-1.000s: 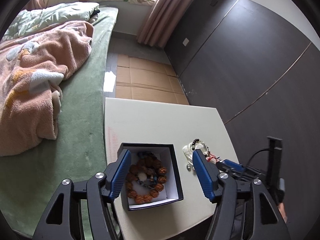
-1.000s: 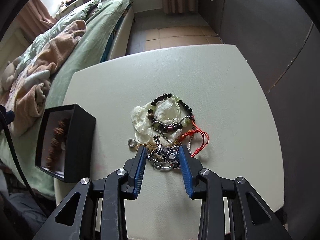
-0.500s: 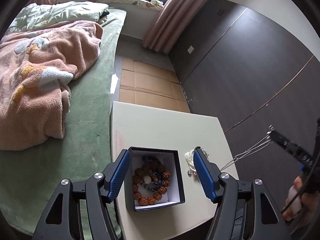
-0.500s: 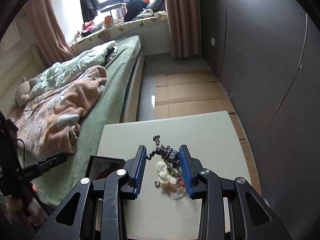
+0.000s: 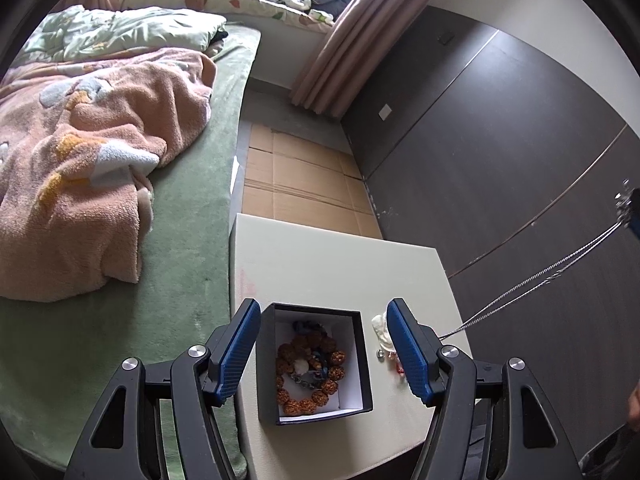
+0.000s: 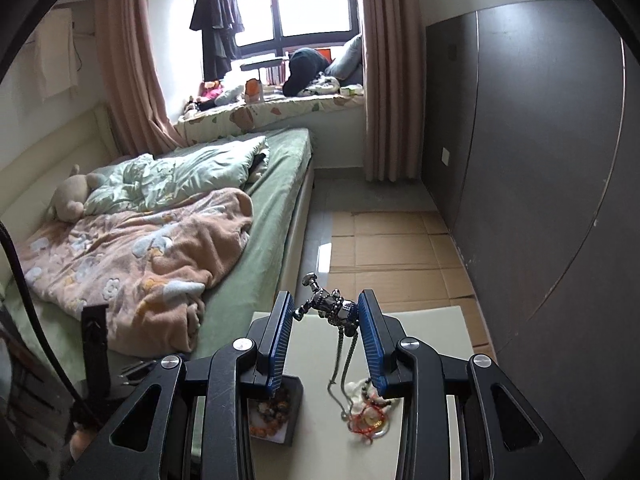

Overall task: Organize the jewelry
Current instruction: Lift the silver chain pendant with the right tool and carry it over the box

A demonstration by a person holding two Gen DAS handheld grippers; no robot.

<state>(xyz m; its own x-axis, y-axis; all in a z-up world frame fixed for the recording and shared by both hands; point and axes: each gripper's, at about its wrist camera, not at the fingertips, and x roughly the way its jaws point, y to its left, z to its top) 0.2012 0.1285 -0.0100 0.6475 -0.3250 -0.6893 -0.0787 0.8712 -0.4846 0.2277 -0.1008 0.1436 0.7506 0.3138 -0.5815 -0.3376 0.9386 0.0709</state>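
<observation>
A black jewelry box (image 5: 316, 364) with a white lining holds brown bead bracelets on the cream table (image 5: 340, 272). My left gripper (image 5: 322, 348) is open and empty, hovering above the box. My right gripper (image 6: 326, 314) is shut on a silver robot pendant (image 6: 334, 304) and holds it high above the table. Its chain (image 6: 343, 364) hangs down to the jewelry pile (image 6: 368, 412); the chain (image 5: 540, 280) also shows stretched taut in the left wrist view. The box also shows in the right wrist view (image 6: 276, 412). A white piece (image 5: 382, 330) and a small ring (image 5: 380, 354) lie right of the box.
A bed with a green sheet (image 5: 120, 320) and a pink blanket (image 5: 80, 160) borders the table's left side. A dark wall (image 5: 500, 160) runs along the right. Cardboard sheets (image 5: 296, 184) cover the floor beyond the table.
My right gripper has risen high off the table with the pendant, pulling its chain up out of the pile. My left gripper has lifted a little above the box.
</observation>
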